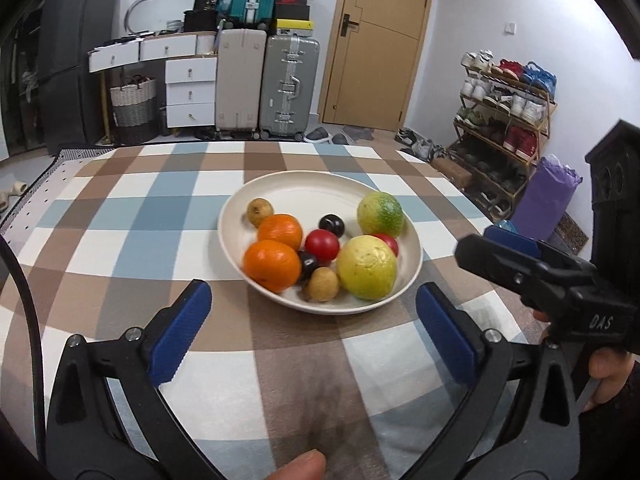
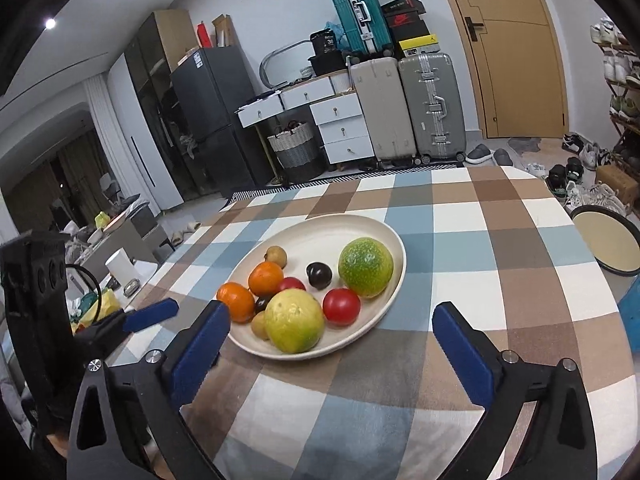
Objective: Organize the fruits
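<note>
A cream plate on the checked tablecloth holds several fruits: two oranges, a yellow fruit, a green fruit, red fruits, dark plums and small brown fruits. My left gripper is open and empty just before the plate's near rim. My right gripper is open and empty, its left finger beside the plate's near left rim; it also shows at the right of the left wrist view.
The checked tablecloth covers the table. A round dark-rimmed tray lies past the table's right edge. Suitcases, drawers and a door stand behind; a shoe rack is at the right.
</note>
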Demonstrator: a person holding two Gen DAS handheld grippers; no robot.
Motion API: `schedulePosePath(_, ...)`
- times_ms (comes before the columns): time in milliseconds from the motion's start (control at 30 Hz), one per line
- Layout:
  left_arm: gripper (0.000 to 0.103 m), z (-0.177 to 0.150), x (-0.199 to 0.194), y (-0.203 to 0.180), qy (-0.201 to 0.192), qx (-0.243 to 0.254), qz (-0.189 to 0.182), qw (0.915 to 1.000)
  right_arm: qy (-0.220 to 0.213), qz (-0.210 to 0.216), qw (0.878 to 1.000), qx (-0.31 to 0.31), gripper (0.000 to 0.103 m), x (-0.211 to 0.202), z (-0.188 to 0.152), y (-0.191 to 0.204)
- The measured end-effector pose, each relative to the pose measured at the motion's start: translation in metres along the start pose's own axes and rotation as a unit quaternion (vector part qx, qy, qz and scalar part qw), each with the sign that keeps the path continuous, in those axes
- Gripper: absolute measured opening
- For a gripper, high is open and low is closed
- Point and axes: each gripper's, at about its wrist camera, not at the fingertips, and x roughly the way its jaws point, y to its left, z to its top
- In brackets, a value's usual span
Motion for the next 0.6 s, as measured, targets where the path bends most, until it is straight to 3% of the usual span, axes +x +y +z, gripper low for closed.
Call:
schedulePosePath(300,0.102,-0.008,-0.018,0.022,-0.019,-0.006,0.037,0.9991,-0.032,-0.001,0.998,-0.053,0.103,-0.011,-0.01,0.019)
schedulePosePath(600,0.102,-0.008,-0.02,0.026,-0.041,-0.01,0.033,0.9986,-0.051,0.001,0.995,-0.081,0.103,-0.013,-0.014,0.029)
